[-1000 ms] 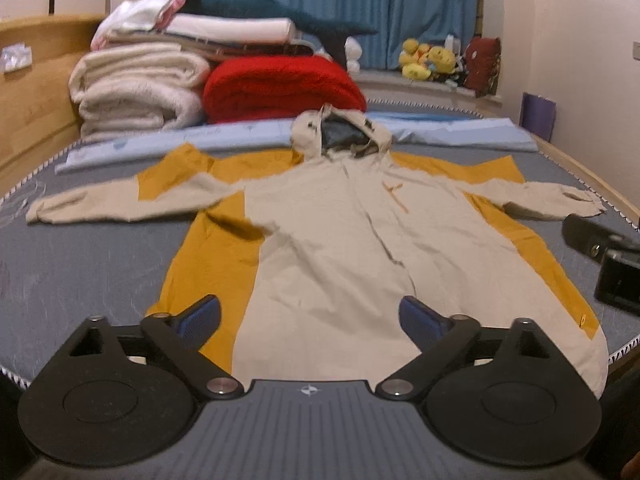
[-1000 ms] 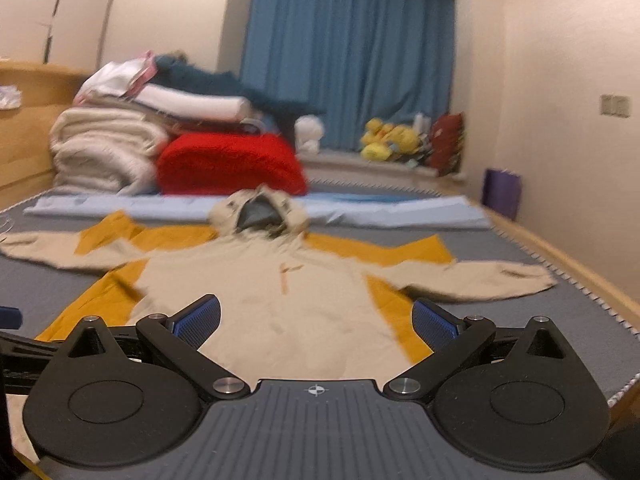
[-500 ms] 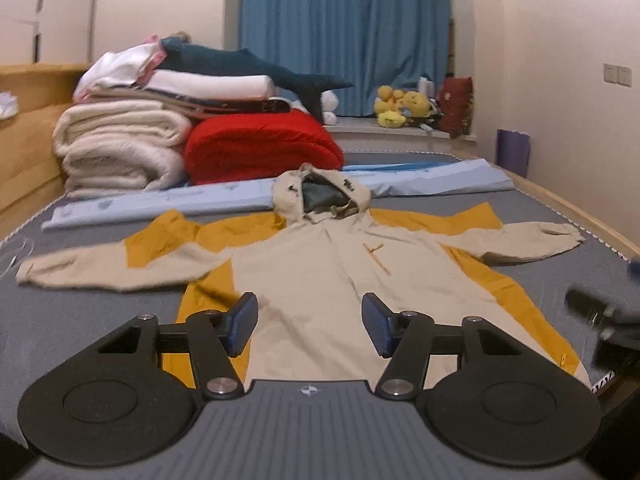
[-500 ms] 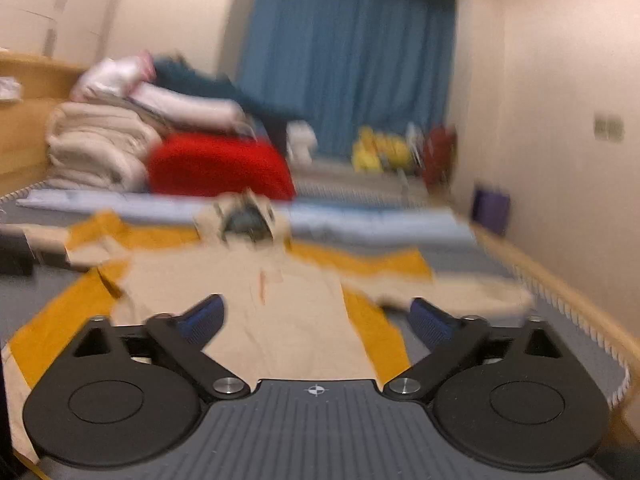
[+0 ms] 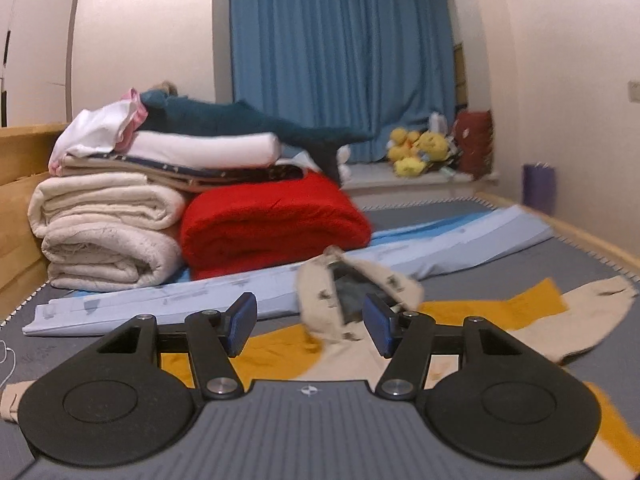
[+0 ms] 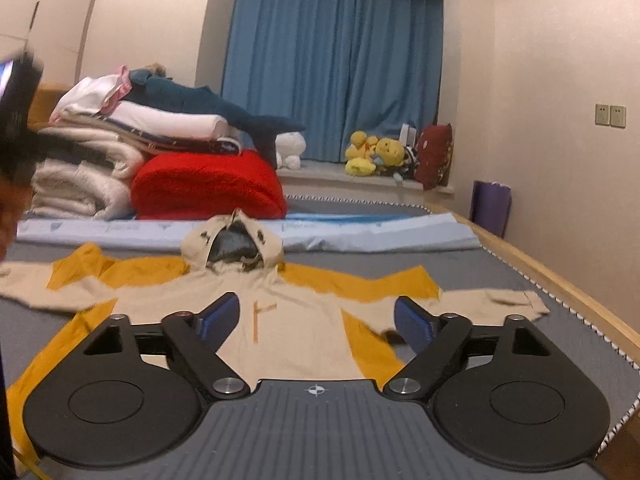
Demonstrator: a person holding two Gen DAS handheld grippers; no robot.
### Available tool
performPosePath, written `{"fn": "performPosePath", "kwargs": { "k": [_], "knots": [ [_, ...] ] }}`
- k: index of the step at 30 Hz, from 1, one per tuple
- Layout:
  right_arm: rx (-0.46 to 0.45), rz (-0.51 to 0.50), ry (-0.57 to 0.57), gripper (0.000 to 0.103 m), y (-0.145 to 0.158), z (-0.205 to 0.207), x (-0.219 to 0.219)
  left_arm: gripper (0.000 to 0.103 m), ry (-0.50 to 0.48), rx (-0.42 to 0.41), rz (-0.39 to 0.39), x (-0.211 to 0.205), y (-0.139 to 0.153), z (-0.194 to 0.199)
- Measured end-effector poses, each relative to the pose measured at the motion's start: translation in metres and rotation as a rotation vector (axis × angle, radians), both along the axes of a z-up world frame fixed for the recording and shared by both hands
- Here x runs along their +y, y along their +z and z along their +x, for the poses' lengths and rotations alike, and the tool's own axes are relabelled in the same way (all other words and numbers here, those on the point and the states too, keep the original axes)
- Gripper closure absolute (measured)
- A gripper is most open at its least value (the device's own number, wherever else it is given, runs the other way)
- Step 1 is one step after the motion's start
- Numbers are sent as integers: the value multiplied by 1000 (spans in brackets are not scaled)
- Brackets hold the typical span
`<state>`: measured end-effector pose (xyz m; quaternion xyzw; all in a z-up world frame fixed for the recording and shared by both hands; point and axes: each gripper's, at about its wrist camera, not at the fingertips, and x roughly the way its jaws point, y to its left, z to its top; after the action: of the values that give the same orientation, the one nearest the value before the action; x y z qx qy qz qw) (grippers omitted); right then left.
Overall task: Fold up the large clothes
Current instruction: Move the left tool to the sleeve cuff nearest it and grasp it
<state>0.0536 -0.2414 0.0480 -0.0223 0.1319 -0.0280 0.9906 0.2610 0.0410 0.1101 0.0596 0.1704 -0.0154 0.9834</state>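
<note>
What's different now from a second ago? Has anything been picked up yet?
Nothing is picked up. The left gripper has swung up toward the hood, its jaws narrower than before and empty. The right gripper crept forward over the jacket, its jaws closing on nothing. The jacket lies spread flat as before, and the stacked blankets are unmoved.

I've got dim warm indoor light, soft shadows; fisheye bends edges w/ dark corners; left view motion-blurred, right view's left edge smeared.
</note>
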Motion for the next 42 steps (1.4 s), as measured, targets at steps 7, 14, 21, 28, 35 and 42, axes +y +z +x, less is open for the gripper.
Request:
{"fn": "performPosePath", "kwargs": {
  "k": [7,14,21,28,35,42],
  "knots": [
    [-10,89,44,58,15,74,17,69,134,201,-36,73,-89,63],
    [9,152,105,61,14,153,51,70,195,223,-54,109,-107,91],
    [-22,96,248,60,6,209,77,68,287,275,-44,123,-126,101],
    [62,192,278,60,-31,240,75,66,342,313,-117,149,-143,107],
    [28,140,276,52,-32,254,75,51,418,310,-159,189,-150,111],
    [50,147,311,52,-33,270,61,45,568,336,-253,267,-165,111]
  ]
}}
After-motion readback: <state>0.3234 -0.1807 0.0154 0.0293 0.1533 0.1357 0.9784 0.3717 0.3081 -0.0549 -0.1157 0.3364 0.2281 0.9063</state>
